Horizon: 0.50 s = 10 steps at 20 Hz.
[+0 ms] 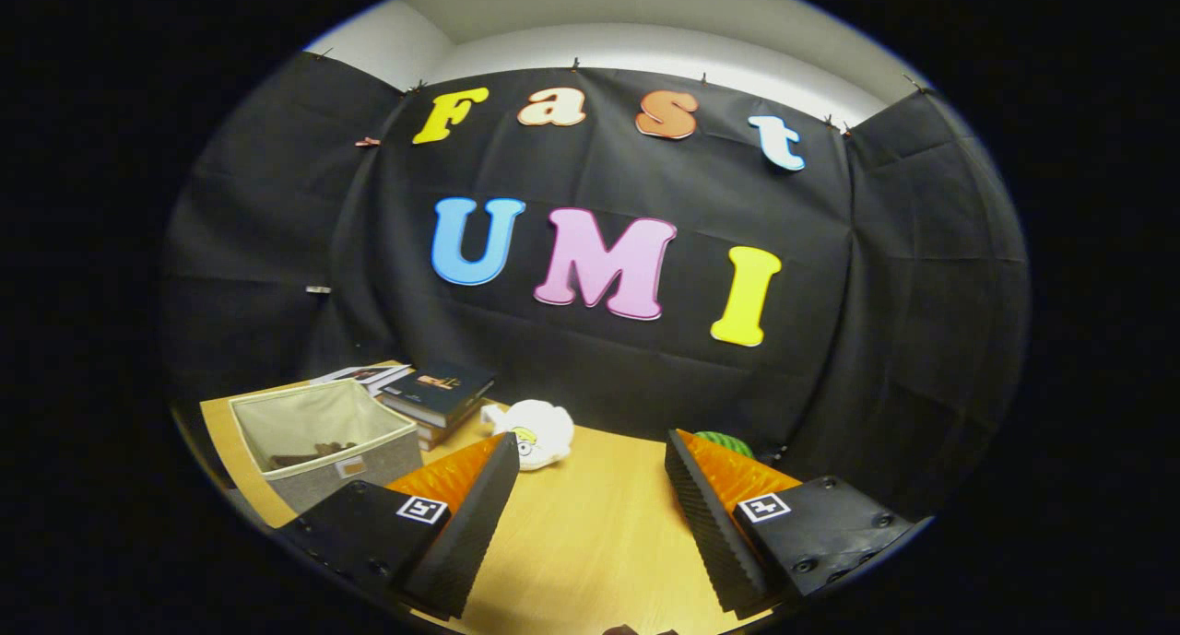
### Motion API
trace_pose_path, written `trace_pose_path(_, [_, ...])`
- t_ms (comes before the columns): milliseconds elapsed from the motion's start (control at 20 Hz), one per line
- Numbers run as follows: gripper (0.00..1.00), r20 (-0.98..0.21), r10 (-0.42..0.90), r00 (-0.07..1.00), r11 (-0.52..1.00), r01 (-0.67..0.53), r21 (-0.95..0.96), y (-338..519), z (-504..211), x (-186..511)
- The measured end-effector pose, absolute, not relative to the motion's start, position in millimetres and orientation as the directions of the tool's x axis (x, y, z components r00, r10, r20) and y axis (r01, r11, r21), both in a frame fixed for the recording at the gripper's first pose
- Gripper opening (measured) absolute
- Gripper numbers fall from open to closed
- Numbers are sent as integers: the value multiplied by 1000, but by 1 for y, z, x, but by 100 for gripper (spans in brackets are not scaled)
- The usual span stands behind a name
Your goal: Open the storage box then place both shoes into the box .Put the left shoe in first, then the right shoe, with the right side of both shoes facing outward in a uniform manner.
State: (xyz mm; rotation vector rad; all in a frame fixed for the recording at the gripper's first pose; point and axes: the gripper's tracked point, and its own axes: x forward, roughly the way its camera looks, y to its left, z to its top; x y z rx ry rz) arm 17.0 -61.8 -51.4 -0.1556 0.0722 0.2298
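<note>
A grey fabric storage box (277, 429) stands open-topped on the wooden table (590, 524), to the left of my fingers and a little beyond them. Something dark lies at its bottom, too dim to make out. My gripper (590, 446) is open, held above the table, with bare tabletop showing between its two fingers. A small dark shape (636, 629) peeks in at the near table edge between the fingers; I cannot tell what it is.
A stack of books (433, 395) lies behind the box against the booth wall. A white plush toy (539, 432) sits just beyond the left finger. A green round object (728, 443) shows behind the right finger.
</note>
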Motion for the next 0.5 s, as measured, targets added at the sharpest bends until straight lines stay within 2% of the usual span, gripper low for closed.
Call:
trace_pose_path(150, [98, -91, 282, 955, 945, -293, -146, -51, -53, 11])
trace_pose_path(500, [98, -123, 291, 949, 942, -307, -138, -61, -63, 10])
